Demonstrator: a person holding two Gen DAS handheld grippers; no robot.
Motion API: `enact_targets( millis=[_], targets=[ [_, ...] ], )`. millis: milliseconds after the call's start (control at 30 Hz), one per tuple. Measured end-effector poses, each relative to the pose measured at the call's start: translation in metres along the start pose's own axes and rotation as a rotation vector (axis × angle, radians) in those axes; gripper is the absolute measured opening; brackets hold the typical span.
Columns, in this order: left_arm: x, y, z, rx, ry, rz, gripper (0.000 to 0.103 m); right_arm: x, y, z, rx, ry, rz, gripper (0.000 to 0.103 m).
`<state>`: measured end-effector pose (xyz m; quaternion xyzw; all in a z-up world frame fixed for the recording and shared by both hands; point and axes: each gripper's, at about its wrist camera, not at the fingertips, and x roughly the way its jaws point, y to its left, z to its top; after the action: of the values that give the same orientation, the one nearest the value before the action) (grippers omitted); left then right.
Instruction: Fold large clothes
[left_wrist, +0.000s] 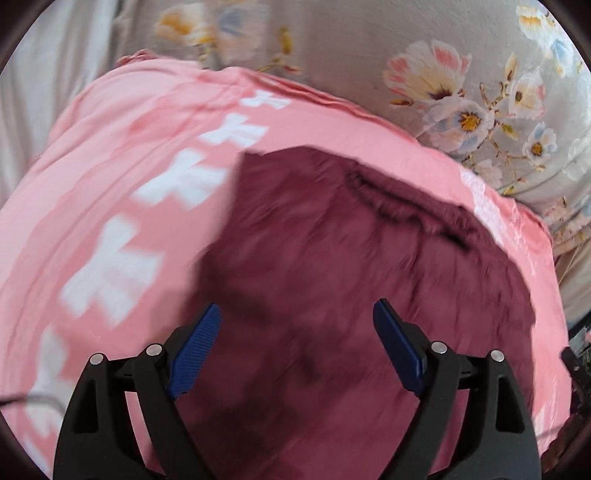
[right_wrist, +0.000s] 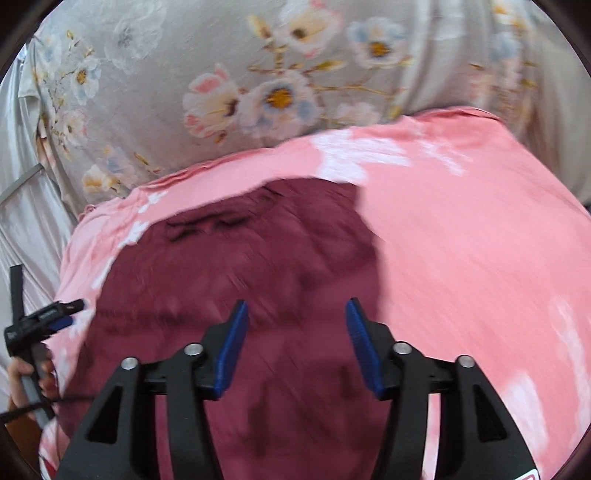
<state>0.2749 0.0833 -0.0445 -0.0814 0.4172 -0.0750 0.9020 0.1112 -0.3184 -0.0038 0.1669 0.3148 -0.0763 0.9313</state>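
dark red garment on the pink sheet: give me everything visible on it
The dark red garment is maroon, soft and matte, like knit or fleece, though motion blur hides the texture. It lies flat and looks folded into a compact block with a straight left edge and a far corner; a dark curved seam, perhaps a neckline, runs near its far edge. It rests on the pink sheet with white print. The left gripper and right gripper are open above it, nothing between their fingers.

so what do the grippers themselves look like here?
Both alike: the left gripper and right gripper have black plastic linkage arms with triangular cutouts, silver pivot pins, and blue textured pads. In the right view a dark cable runs below the left gripper's handle. No sleeves visible.
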Motion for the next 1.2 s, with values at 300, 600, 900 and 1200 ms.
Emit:
enact_targets(
  millis=[300,600,900,1200],
  targets=[
    [-0.061,0.089,-0.107,-0.107,0.054,0.004,0.085,-0.055,-0.066,-0.12,0.139,0.089,-0.018,0.059],
    [-0.073,0.095,-0.146,-0.234,0.047,-0.12,0.087,-0.055,-0.057,-0.144,0.173,0.051,0.034,0.066],
    [-0.093,0.084,-0.147,-0.272,0.054,-0.209,0.012,-0.059,-0.051,-0.135,0.208,0.014,0.076,0.006],
    [-0.203,0.07,-0.158,-0.195,-0.097,-0.367,0.005,-0.186,-0.021,-0.144,-0.096,-0.208,0.13,0.004]
  ],
)
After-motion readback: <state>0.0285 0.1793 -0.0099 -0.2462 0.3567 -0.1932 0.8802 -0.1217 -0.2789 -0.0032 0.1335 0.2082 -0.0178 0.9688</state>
